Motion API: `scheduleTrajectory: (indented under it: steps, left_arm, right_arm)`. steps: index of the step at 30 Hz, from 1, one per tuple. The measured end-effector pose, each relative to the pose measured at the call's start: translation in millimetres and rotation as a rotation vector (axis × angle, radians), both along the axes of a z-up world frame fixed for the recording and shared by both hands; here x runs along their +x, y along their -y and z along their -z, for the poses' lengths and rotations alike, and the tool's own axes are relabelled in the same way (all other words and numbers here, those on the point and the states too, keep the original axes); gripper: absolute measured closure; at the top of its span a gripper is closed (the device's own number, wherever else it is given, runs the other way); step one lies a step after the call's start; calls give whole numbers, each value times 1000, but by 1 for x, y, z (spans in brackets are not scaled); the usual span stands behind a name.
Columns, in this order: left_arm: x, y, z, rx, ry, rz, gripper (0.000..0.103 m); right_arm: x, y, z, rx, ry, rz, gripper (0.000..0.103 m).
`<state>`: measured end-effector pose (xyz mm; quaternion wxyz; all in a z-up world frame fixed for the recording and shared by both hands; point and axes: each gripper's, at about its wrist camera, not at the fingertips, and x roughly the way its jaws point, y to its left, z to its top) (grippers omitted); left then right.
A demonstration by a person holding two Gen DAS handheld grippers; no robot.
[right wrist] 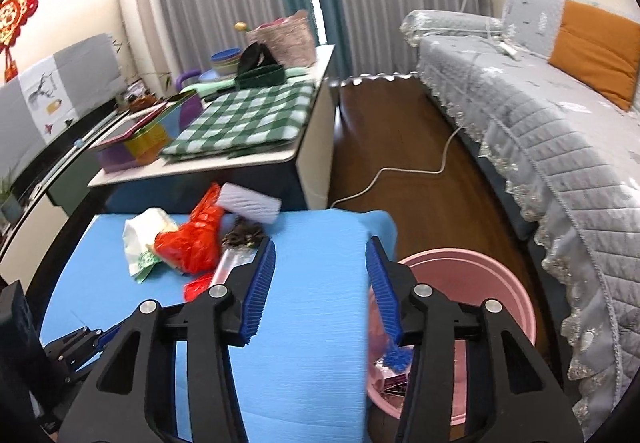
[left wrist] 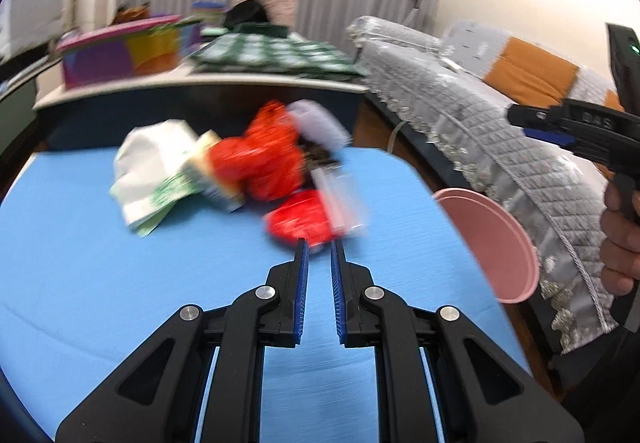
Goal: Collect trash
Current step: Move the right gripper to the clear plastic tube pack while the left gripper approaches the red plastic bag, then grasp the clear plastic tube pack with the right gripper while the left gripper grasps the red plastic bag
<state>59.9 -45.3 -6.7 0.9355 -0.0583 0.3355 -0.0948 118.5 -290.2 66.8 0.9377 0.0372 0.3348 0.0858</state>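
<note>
1. Pink plastic bin stands on the wooden floor, just beside the right edge of the blue table and near the grey-covered sofa.
2. Inside the bin lie a few scraps: a blue bristly piece and some dark reddish wrapper bits below it; the rest of the inside is hidden by the right gripper.
3. Trash sits in a pile at the far end of the table: a crumpled red plastic bag, a white and green wrapper, a pale ribbed roll, dark crumbs and a flat red packet.
4. Left gripper is narrowed to a slim gap with nothing between its jaws, its tips just short of the flat red packet.
5. Right gripper is spread wide and empty, straddling the table's right edge, one finger over the table and the other over the bin.
</note>
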Motion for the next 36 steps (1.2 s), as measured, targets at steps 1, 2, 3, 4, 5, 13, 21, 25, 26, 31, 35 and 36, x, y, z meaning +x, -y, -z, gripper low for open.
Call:
scheduleTrajectory:
  steps: [1, 2, 3, 4, 5, 13, 21, 25, 26, 31, 35, 36]
  left_arm:
    - [2, -9, 4, -9, -10, -26, 91]
    - [4, -14, 5, -15, -13, -39, 91]
    - [6, -20, 7, -18, -14, -53, 91]
    - [7, -24, 7, -20, -14, -62, 91]
    - [9, -29, 7, -25, -12, -74, 91]
    - [20, -58, 12, -56, -8, -149, 91]
    - [31, -68, 19, -89, -15, -161, 91]
    - [35, -69, 20, -94, -16, -157, 91]
    - [35, -69, 21, -91, -16, -153, 91]
    - [39, -67, 24, -96, -23, -146, 91]
    - [44, -61, 27, -131, -35, -126, 91]
    - [45, -59, 28, -135, -36, -119, 91]
  right_arm:
    - [3, -6, 4, -2, -9, -11, 56]
    - [5, -11, 7, -1, -18, -20, 56]
    - [7, -15, 9, -1, -24, -28, 56]
    - [10, -21, 13, 0, -34, -38, 56]
    - [11, -25, 14, 0, -40, -45, 56]
    - [34, -72, 42, -12, -125, -128, 52]
    - [54, -110, 78, -39, -234, -194, 41]
    - [62, -123, 93, -63, -274, -212, 41]
    - [64, -125, 97, -67, -287, -216, 41]
    - [68, -124, 110, -60, -336, -225, 42]
    - [65, -115, 112, -9, -365, -245, 69]
    - [65, -113, 111, -3, -365, -248, 74]
